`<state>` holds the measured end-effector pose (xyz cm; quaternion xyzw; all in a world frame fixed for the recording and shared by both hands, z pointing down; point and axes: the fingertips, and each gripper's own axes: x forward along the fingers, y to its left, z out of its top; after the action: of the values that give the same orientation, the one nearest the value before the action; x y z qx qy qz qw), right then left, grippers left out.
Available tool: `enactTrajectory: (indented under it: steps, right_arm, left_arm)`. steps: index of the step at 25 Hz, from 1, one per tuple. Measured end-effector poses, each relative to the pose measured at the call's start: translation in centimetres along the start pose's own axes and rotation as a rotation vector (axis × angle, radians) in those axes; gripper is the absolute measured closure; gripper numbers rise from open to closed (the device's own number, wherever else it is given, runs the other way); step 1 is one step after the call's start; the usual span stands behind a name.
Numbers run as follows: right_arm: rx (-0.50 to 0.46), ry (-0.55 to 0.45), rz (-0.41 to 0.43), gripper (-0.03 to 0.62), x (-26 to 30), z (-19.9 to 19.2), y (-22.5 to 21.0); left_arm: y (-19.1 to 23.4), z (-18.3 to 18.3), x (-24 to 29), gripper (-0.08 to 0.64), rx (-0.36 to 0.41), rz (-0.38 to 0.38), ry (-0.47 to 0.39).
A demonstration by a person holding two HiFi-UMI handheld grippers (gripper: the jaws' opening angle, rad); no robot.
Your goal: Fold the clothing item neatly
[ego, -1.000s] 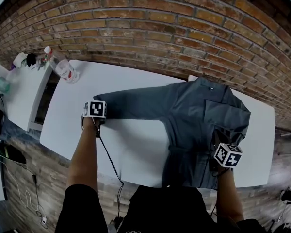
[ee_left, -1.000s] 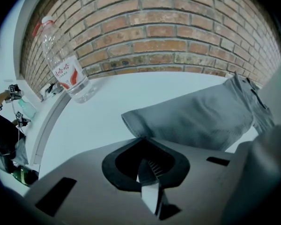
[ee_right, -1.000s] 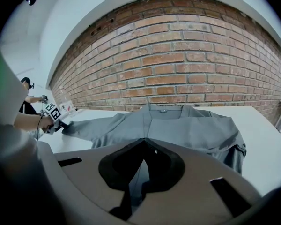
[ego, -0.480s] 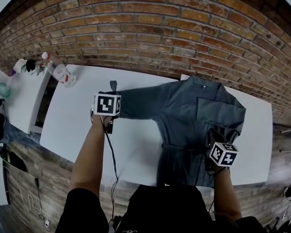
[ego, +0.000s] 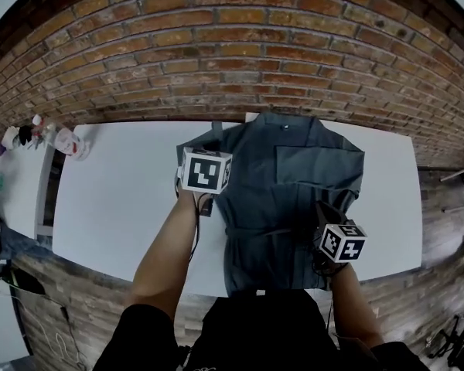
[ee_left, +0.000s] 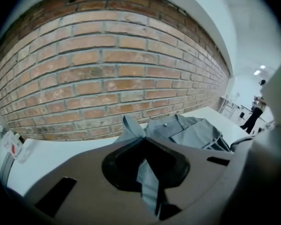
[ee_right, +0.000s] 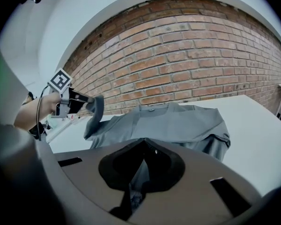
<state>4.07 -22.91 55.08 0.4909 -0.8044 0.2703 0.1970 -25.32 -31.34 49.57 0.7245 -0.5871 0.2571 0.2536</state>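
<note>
A grey button-up shirt [ego: 294,184] lies on the white table [ego: 116,199], collar toward the brick wall. My left gripper [ego: 211,147] is shut on the cuff of the left sleeve [ego: 216,127] and holds it lifted above the shirt's left side. In the left gripper view the grey cloth [ee_left: 147,182] is pinched between the jaws. My right gripper [ego: 325,215] is shut on the shirt's lower right part near the front edge. Cloth [ee_right: 133,182] shows between its jaws, and that view also shows the left gripper [ee_right: 79,100] carrying the hanging sleeve [ee_right: 97,111].
A brick wall [ego: 240,52] runs along the table's far edge. A plastic bottle [ego: 68,140] stands at the table's far left corner, beside a second white table [ego: 19,168] holding small items. The near table edge [ego: 178,284] is just in front of my body.
My left gripper has carried the sleeve to the right, from the bare table over to the shirt's left side. The right gripper has kept its hold near the hem.
</note>
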Motion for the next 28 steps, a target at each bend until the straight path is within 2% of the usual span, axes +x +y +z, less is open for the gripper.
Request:
enactTrajectory:
  steps: [7, 13, 22, 26, 28]
  right_arm:
    - [0.007, -0.028, 0.025, 0.591, -2.3, 1.0, -2.8]
    - [0.003, -0.041, 0.063, 0.591, -4.0, 1.6, -5.9]
    - [0.026, -0.030, 0.078, 0.591, -5.1, 1.1, -11.4]
    - [0.021, -0.021, 0.089, 0.591, -5.0, 0.8, -12.0]
    - [0.018, -0.018, 0.097, 0.591, -4.9, 0.7, -12.2]
  left_arm:
    - [-13.6, 2.0, 5.0, 0.546, 0.087, -0.134, 0.019]
    - [-21.2, 0.4, 10.0, 0.546, 0.124, -0.179, 0.102]
    - [-25.4, -4.9, 15.8, 0.545, 0.161, -0.148, 0.269]
    - [-25.6, -6.3, 16.7, 0.545, 0.167, -0.128, 0.303]
    - [-25.8, -6.3, 16.9, 0.544, 0.201, -0.112, 0.297]
